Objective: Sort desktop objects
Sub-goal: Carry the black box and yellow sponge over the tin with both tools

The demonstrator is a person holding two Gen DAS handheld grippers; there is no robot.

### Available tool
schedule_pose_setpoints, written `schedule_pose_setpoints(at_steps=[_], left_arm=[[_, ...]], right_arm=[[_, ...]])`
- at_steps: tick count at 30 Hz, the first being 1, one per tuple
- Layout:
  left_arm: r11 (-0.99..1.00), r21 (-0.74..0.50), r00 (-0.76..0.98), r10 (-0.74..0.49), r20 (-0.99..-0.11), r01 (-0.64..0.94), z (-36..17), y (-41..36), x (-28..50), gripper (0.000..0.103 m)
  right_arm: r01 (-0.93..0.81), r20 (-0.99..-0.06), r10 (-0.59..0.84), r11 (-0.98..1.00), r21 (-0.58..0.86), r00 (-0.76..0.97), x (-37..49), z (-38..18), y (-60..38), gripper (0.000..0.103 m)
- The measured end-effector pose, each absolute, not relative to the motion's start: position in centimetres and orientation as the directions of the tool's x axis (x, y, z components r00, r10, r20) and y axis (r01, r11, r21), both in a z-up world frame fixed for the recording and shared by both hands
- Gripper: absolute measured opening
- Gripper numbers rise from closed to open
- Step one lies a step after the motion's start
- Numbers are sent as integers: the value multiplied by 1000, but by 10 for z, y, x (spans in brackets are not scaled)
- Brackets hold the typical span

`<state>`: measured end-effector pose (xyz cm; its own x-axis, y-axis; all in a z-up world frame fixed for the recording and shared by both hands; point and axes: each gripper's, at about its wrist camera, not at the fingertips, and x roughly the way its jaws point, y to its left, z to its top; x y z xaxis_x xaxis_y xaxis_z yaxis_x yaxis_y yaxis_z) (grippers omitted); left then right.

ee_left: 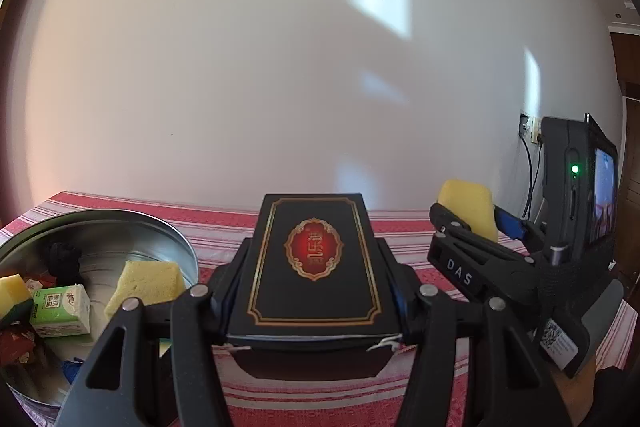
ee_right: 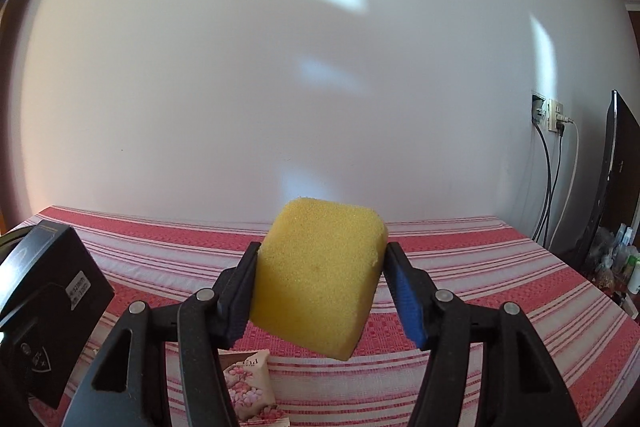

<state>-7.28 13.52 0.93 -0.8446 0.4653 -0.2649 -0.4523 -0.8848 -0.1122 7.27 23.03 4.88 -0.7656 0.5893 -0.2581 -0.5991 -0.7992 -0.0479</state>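
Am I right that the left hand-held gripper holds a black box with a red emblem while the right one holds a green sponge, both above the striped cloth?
Not quite: the sponge in the right hand-held gripper is yellow, not green, as the right wrist view shows. The rest stands: the left hand-held gripper holds the black box with a red emblem, above the striped cloth.

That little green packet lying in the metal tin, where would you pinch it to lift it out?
Judging by its pose, pinch the green packet across its two long flat sides, coming straight down from above. It lies flat in the metal tin, wedged between two yellow sponges, so a sideways approach looks blocked by the tin's wall. Both grippers are full now.
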Motion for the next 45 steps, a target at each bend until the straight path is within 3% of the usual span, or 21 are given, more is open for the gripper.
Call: schedule_pose_setpoints(at_steps=[12, 26, 45], left_arm=[[-886, -94, -846, 462, -265, -454, 9, 129, -63, 58], [-869, -189, -835, 492, -246, -456, 8, 101, -56, 58], [-885, -154, -863, 464, -200, -440, 16, 62, -36, 58]], right_arm=[[-572, -230, 567, -819, -50, -791, 85, 59, 199, 63], [-549, -215, 548, -834, -58, -808, 94, 61, 170, 63], [-480, -203, 483, -875, -67, -852, 91, 66, 123, 63]])
